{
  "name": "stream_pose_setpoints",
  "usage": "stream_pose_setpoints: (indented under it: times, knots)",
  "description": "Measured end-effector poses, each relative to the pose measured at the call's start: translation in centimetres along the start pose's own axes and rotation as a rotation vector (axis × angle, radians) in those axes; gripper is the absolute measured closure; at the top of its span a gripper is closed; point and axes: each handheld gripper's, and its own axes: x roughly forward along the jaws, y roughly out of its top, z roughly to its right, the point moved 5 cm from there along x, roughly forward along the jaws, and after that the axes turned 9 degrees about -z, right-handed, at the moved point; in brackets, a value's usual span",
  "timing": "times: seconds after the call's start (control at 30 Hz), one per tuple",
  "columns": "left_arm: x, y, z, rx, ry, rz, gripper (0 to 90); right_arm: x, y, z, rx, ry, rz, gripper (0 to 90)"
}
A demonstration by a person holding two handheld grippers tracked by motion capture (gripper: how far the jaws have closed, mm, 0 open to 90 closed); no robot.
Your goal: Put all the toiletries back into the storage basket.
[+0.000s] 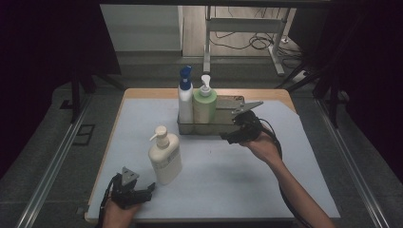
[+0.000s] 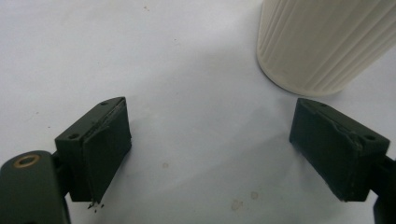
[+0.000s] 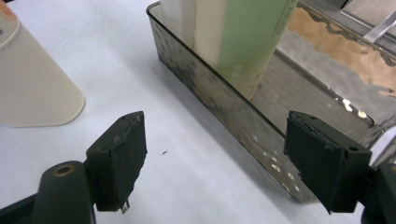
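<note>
Left gripper (image 1: pixel 142 194), jaws spread and empty, near table edge; cream pump bottle (image 1: pixel 165 154) up and to its right.

Left gripper rests low on the white table (image 1: pixel 214 175), with the cream pump bottle standing upright just beyond its tips, its ribbed base (image 2: pixel 322 44) showing off the right jaw in the left gripper view, apart from both pads. Bottle's long axis vertical, pump nozzle pointing left in the high view. Right gripper (image 1: pixel 237 129), jaws likewise wide with nothing between them, hovers at the front wall of the metal tray (image 1: pixel 228 127), which holds the blue-capped bottle (image 1: pixel 185 95) and green pump bottle (image 1: pixel 205 104) at its left end. Judgement: the left gripper is the nearer to the cream bottle; a short reach forward and rightward would bring the jaws about its body.
</note>
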Motion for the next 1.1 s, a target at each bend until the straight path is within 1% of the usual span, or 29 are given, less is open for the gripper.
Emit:
stream_pose_setpoints:
  times: [0.23,0.43,0.53,0.57,0.6,0.7,0.8,0.9,1.07,1.1]
  knots:
    - [0.0,0.0,0.0,0.001,0.0,0.0,12.5,-0.9,-1.1,-0.4,0.009,0.006,0.01,16.4]
    - [0.0,0.0,0.0,0.001,0.0,-0.001,12.5,-1.7,-2.4,-0.6,0.013,-0.012,0.003,13.8]
    - [0.0,0.0,0.0,0.001,0.0,-0.001,12.4,-2.2,-3.1,-0.7,0.008,-0.017,0.008,12.6]
    - [0.0,0.0,0.0,0.0,-0.001,-0.002,12.4,-2.5,-3.5,-0.8,0.01,-0.026,0.011,9.9]
    - [0.0,0.0,0.0,0.0,-0.001,-0.002,12.4,-2.5,-3.5,-0.8,0.01,-0.026,0.011,9.9]
    - [0.0,0.0,0.0,0.0,-0.002,-0.004,12.3,-2.9,-4.3,-0.9,0.015,-0.038,0.015,6.4]
    - [0.0,0.1,0.0,0.0,-0.004,-0.007,12.1,-3.0,-5.1,-0.9,0.018,-0.045,0.012,0.1]
    - [0.0,0.1,0.0,-0.001,-0.004,-0.008,12.1,-3.1,-6.0,-1.0,0.014,-0.067,0.001,0.0]
    - [0.0,0.1,0.0,0.0,-0.004,-0.007,12.1,-3.4,-7.5,-1.0,0.016,-0.074,0.002,0.0]
    - [0.0,0.1,0.0,0.0,-0.003,-0.007,12.1,-3.4,-7.8,-1.0,0.016,-0.082,0.003,0.0]
